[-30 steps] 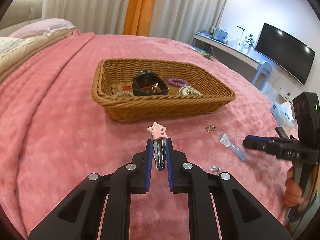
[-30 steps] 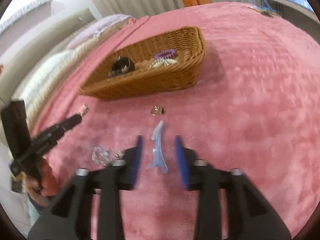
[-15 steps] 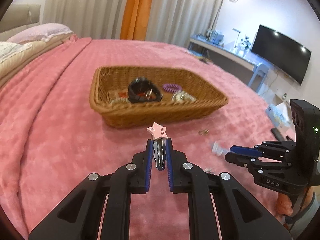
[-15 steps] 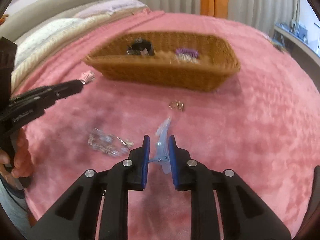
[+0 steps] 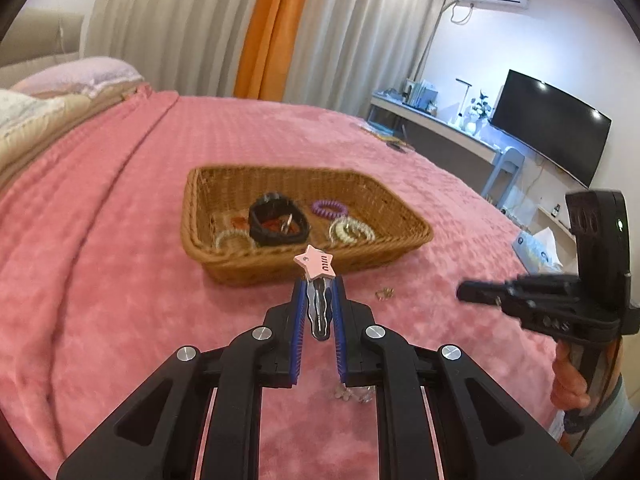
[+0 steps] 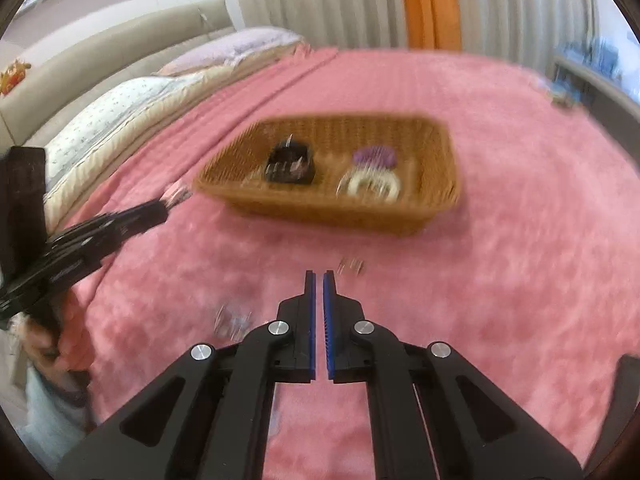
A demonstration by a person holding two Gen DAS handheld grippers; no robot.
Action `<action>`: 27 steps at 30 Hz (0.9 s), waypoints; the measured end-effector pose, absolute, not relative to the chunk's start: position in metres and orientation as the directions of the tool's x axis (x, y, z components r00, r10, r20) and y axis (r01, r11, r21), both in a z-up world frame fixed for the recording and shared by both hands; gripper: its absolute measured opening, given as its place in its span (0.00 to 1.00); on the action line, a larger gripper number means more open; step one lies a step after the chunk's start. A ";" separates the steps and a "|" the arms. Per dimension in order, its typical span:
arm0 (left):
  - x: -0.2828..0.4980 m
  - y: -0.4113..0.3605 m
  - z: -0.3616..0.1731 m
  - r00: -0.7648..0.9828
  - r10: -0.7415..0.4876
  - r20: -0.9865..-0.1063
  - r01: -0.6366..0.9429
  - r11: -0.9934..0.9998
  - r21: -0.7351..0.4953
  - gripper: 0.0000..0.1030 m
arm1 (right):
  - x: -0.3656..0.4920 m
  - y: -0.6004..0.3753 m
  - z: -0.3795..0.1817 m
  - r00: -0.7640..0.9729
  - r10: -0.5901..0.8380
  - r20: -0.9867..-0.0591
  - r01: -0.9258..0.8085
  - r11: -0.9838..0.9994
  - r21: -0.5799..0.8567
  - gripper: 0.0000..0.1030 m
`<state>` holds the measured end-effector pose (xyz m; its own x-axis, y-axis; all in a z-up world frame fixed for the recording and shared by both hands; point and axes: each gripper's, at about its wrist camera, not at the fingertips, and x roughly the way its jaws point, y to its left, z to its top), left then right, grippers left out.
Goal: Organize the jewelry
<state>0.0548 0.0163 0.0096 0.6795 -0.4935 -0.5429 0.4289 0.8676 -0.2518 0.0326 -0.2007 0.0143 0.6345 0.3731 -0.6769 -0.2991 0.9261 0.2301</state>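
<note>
My left gripper point(image 5: 318, 280) is shut on a pink star hair clip point(image 5: 314, 266), held above the pink bedspread just short of the wicker basket point(image 5: 280, 272). The basket holds a black strap point(image 5: 276, 220), a purple coil tie point(image 5: 329, 209) and pale bracelets point(image 5: 352, 232). My right gripper point(image 6: 319, 274) is shut, with no clip showing between its blue pads. In the blurred right wrist view, the basket point(image 6: 320, 216) lies ahead and the left gripper point(image 6: 160, 208) carries the star clip point(image 6: 178, 192) at the left. The right gripper point(image 5: 464, 291) also shows at the right of the left wrist view.
A small gold piece point(image 5: 384, 293) lies on the bedspread in front of the basket, also seen as the gold piece point(image 6: 351, 266). A clear sparkly item point(image 5: 352, 394) lies near the grippers. Pillows point(image 6: 120, 112) lie at the left; a desk and TV point(image 5: 548, 124) stand beyond the bed.
The right jaws closed around the light blue clip and rose; the clip no longer shows between them. The left gripper lifted a little, still holding the star clip.
</note>
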 end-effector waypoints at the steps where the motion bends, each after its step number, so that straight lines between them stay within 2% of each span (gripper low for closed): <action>1: 0.055 0.017 0.008 0.676 -0.492 -0.548 0.428 0.868 -0.252 0.11 | 0.029 -0.199 0.005 0.589 0.428 -0.685 -0.324 0.902 0.285 0.04; 5: 0.053 0.020 0.006 0.673 -0.498 -0.548 0.432 0.865 -0.256 0.11 | 0.008 -0.177 -0.023 0.538 0.393 -0.746 -0.343 0.910 0.232 0.04; 8: 0.048 0.019 0.009 0.673 -0.506 -0.539 0.442 0.860 -0.254 0.11 | -0.001 -0.166 -0.030 0.542 0.367 -0.756 -0.345 0.917 0.199 0.04; 11: 0.046 0.019 0.009 0.671 -0.511 -0.538 0.449 0.857 -0.255 0.11 | -0.006 -0.164 -0.028 0.567 0.336 -0.753 -0.334 0.928 0.163 0.10; 13: 0.046 0.020 0.009 0.667 -0.515 -0.538 0.452 0.854 -0.258 0.11 | -0.007 -0.166 -0.026 0.576 0.322 -0.751 -0.321 0.934 0.154 0.25; 14: 0.046 0.020 0.009 0.665 -0.517 -0.538 0.452 0.853 -0.261 0.11 | -0.008 -0.166 -0.024 0.584 0.320 -0.746 -0.318 0.936 0.152 0.43; 15: 0.047 0.020 0.009 0.664 -0.519 -0.538 0.453 0.852 -0.263 0.11 | -0.010 -0.167 -0.022 0.598 0.315 -0.737 -0.315 0.938 0.145 0.52; 20: 0.045 0.020 0.010 0.663 -0.526 -0.533 0.460 0.848 -0.264 0.11 | -0.006 -0.157 -0.032 0.592 0.263 -0.762 -0.303 0.949 0.092 0.49; 23: 0.045 0.020 0.010 0.660 -0.523 -0.539 0.461 0.849 -0.259 0.11 | 0.002 -0.151 -0.045 0.574 0.210 -0.791 -0.280 0.959 0.051 0.36; 27: 0.054 0.030 -0.001 0.609 -0.516 -0.602 0.444 0.851 -0.280 0.11 | 0.002 -0.149 -0.045 0.584 0.193 -0.789 -0.280 0.960 0.028 0.35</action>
